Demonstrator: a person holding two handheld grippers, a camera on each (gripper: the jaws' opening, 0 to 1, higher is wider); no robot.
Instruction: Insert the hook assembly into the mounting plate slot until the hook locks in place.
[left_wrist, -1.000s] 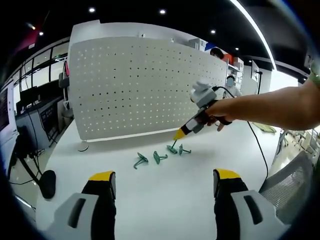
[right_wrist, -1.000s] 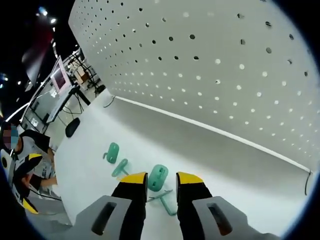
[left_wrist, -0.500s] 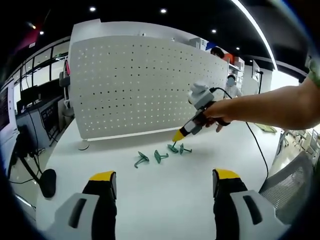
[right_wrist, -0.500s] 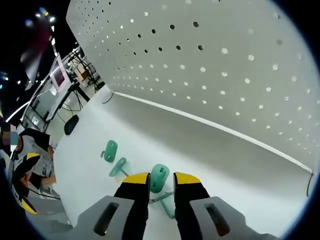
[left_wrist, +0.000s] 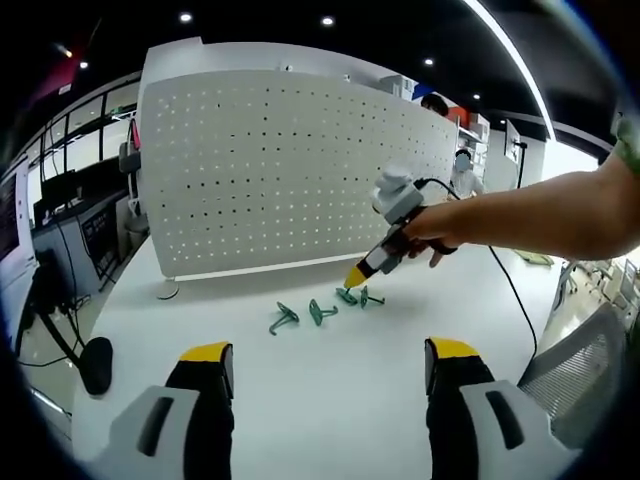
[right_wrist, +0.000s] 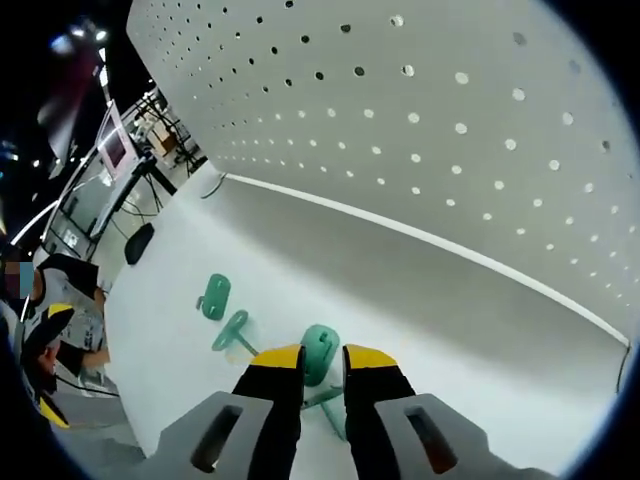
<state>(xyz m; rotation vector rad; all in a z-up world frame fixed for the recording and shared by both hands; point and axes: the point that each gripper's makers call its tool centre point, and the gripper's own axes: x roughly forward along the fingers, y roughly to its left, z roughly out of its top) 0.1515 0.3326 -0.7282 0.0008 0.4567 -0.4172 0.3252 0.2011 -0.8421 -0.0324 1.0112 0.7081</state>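
Now the white pegboard is standing far across the table, four green hooks lying near it; the right gripper is closing around one hook, light, stiff plastic, best pinched at its stem, while the left gripper is gaping empty

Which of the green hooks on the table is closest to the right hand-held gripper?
The green hook lying between the right hand-held gripper tips, beside another hook. The other two hooks lie apart, off to its left.

Four green hooks lie on the desk before the pegboard; right gripper tips touch one.
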